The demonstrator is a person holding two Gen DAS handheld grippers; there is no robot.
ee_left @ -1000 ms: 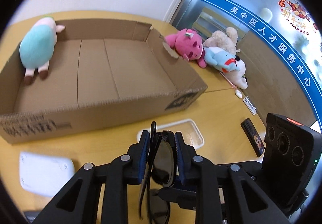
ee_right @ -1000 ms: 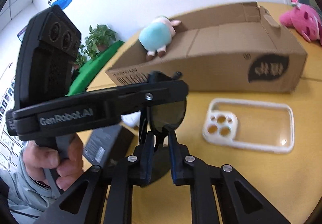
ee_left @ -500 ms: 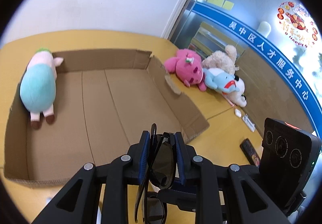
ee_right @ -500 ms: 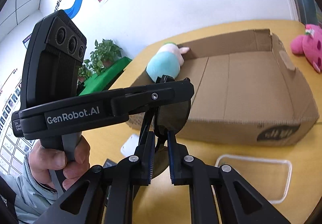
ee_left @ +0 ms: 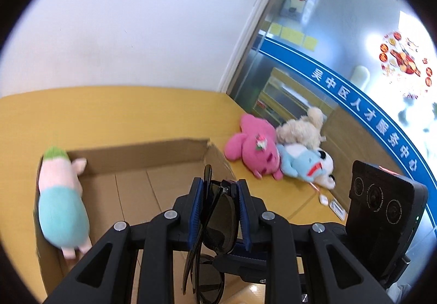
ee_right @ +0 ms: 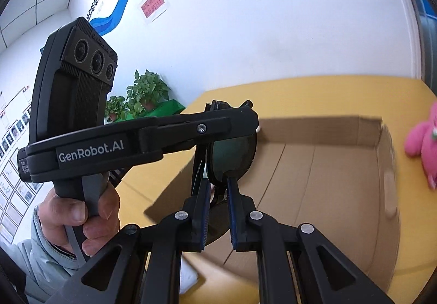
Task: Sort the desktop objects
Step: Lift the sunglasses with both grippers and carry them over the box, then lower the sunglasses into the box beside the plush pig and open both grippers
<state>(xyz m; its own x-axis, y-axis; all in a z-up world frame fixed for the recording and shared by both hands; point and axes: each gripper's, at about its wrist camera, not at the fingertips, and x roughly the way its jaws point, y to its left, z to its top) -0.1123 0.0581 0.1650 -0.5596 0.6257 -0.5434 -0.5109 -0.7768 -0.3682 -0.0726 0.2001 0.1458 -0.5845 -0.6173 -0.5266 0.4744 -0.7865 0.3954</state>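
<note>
Both grippers hold one pair of black sunglasses (ee_left: 221,222) in the air above the open cardboard box (ee_left: 169,156). My left gripper (ee_left: 220,189) is shut on one lens end of the folded pair. My right gripper (ee_right: 217,189) is shut on the other end of the sunglasses (ee_right: 232,154), with the left gripper's body crossing in front of it. The box (ee_right: 322,181) lies below and ahead of both. A pink and teal plush (ee_left: 61,203) rests against the box's left wall.
A pink plush (ee_left: 256,148), a cream one (ee_left: 300,129) and a blue one (ee_left: 297,162) lie in a heap on the yellow table (ee_left: 123,113) right of the box. A person's hand (ee_right: 73,219) grips the left gripper's handle. A glass partition stands beyond the table.
Both grippers rose and moved forward with the sunglasses, from above the white phone case in front of the box to over the box's inside. The phone case dropped out of view.
</note>
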